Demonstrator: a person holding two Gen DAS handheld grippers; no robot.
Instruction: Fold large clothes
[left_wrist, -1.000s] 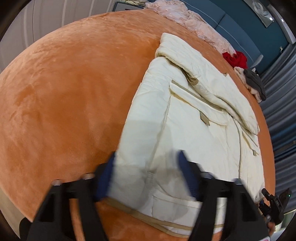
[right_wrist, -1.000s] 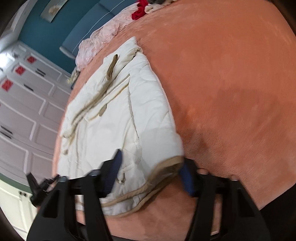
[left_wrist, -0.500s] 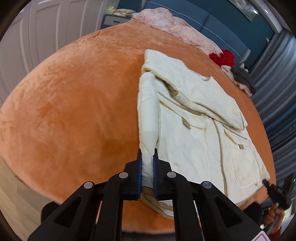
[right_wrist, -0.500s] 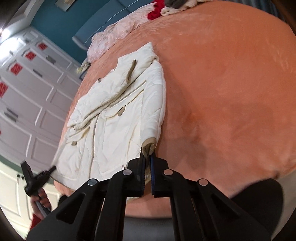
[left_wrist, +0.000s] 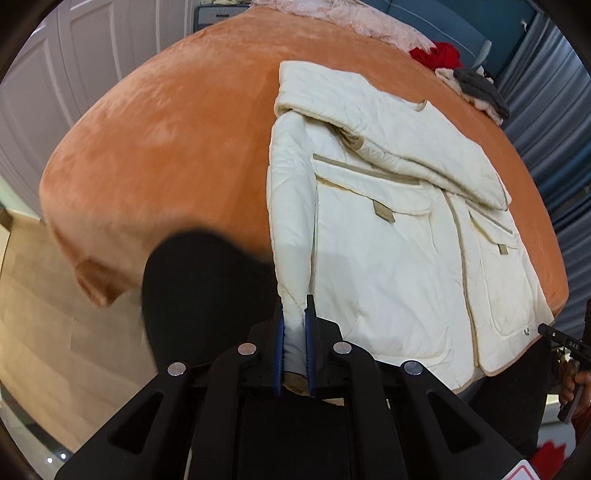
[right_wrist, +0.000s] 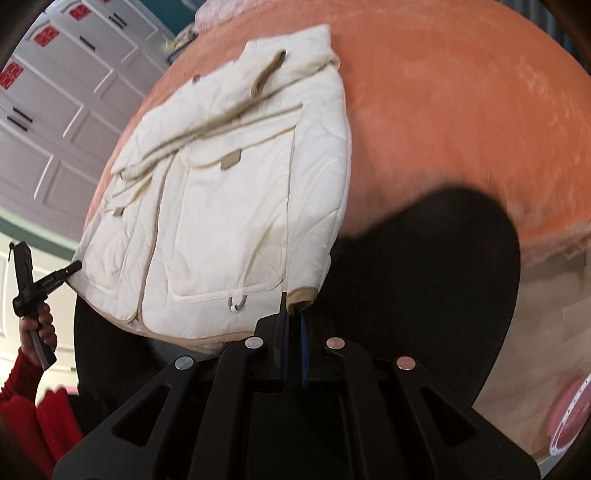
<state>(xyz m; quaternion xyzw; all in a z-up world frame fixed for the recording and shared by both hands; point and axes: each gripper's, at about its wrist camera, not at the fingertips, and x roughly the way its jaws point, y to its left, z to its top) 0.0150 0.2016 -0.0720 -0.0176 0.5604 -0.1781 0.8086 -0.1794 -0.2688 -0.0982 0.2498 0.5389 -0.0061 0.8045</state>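
Cream quilted jacket (left_wrist: 391, 236) on the orange bed (left_wrist: 177, 122): we clamp left tongs (left_wrist: 294, 325) and right tongs (right_wrist: 293, 317) on its hem corners; lift evenly, keeping the hem taut

No legible txt or labels anywhere.

White panelled wardrobe doors (right_wrist: 55, 122), wooden floor (left_wrist: 55, 332)

Left claw (left_wrist: 294, 325), lower centre of the left wrist view: matte black plastic linkage arms with four round silver rivets and blue ribbed pads on the inner finger faces. Right claw (right_wrist: 292, 325), lower centre of the right wrist view: identical build. Ribbed red knitted sleeve (right_wrist: 26, 391) at lower left.
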